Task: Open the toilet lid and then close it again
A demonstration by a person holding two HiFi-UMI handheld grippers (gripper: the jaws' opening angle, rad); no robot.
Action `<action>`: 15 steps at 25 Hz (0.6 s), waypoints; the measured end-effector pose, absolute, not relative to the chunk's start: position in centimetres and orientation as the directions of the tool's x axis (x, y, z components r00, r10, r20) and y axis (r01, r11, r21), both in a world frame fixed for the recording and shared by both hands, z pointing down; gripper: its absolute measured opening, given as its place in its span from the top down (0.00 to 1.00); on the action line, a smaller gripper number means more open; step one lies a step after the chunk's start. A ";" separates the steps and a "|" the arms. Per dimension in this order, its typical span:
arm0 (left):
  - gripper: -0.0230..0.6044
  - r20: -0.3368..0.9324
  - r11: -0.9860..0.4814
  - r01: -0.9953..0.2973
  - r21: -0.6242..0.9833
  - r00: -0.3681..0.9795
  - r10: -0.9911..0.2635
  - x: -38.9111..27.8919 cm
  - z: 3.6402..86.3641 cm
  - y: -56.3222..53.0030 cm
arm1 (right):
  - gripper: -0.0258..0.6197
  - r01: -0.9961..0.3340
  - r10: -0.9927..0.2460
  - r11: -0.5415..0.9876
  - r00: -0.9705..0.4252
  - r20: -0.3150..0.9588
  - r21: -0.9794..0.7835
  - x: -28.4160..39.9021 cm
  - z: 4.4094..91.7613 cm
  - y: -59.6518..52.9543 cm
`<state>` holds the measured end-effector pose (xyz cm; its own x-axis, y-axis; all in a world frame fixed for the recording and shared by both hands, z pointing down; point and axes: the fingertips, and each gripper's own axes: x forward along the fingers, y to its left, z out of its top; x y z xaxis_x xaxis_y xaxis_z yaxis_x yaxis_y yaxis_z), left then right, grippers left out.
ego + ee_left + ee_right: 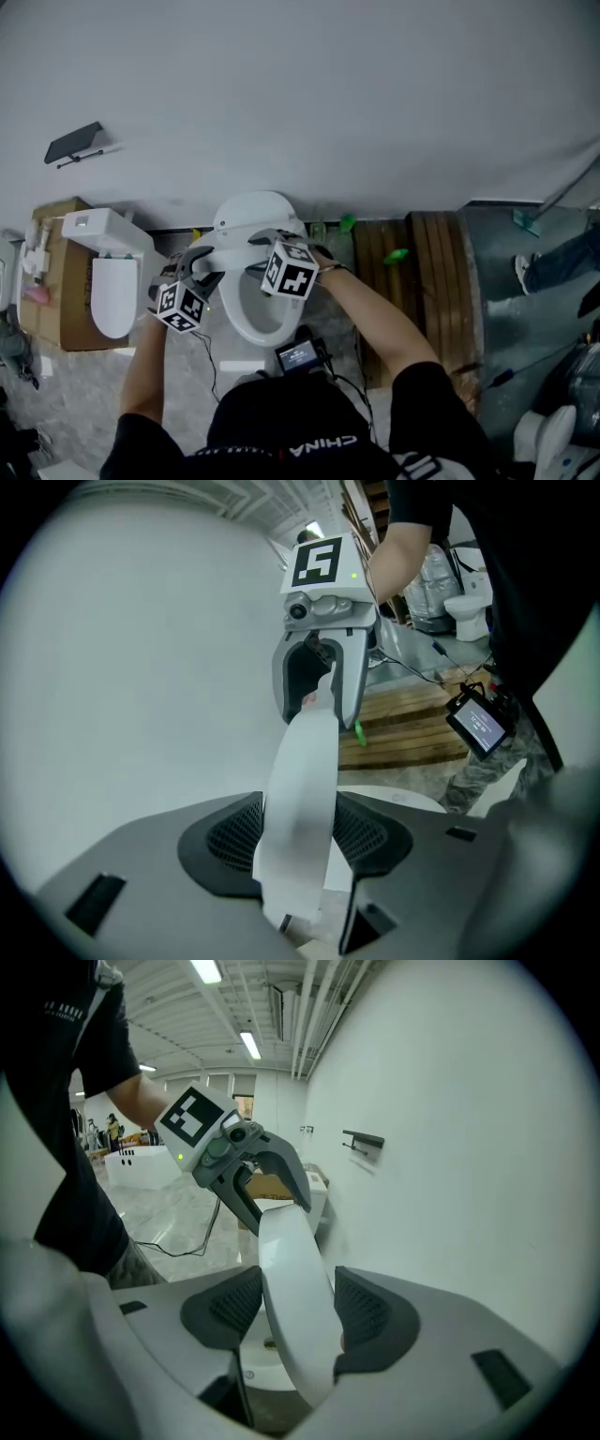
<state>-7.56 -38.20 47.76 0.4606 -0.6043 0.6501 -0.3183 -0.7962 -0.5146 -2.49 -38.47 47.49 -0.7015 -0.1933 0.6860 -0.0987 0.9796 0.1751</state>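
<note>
Pinching the toilet lid (251,214) by opposite rims with left gripper (199,264) and right gripper (264,240), we judge it stiff, slick, light, slam-prone, partway up above the seat (246,326).

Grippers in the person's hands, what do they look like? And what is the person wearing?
The left gripper and right gripper are smooth grey, with dark, net-patterned pads inside the jaws. Each carries a cube of black-and-white square markers. A thin black cable trails below the left one. The person wears a black short-sleeved top with white letters.
</note>
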 end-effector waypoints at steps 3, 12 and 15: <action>0.63 0.637 -0.789 -0.331 -0.518 0.466 -0.614 -7.5 48.9 -35.9 | 0.59 -0.105 -0.217 0.974 -0.675 0.705 0.199 -2.3 48.8 -36.2; 0.62 0.633 -0.777 -0.286 -0.560 0.457 -0.625 -7.2 53.0 -30.7 | 0.58 -0.146 -0.303 0.952 -0.545 0.782 0.268 -2.0 53.1 -31.1; 0.61 0.628 -0.771 -0.265 -0.579 0.457 -0.629 -7.0 54.6 -29.1 | 0.58 -0.156 -0.351 0.936 -0.496 0.795 0.315 -1.8 54.7 -29.5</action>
<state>-7.04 -29.08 54.55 0.4574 -0.6294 0.6283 -0.2647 -0.7708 -0.5795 -1.82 -29.55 54.72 -0.4958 -0.3505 0.7946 -0.1564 0.9360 0.3153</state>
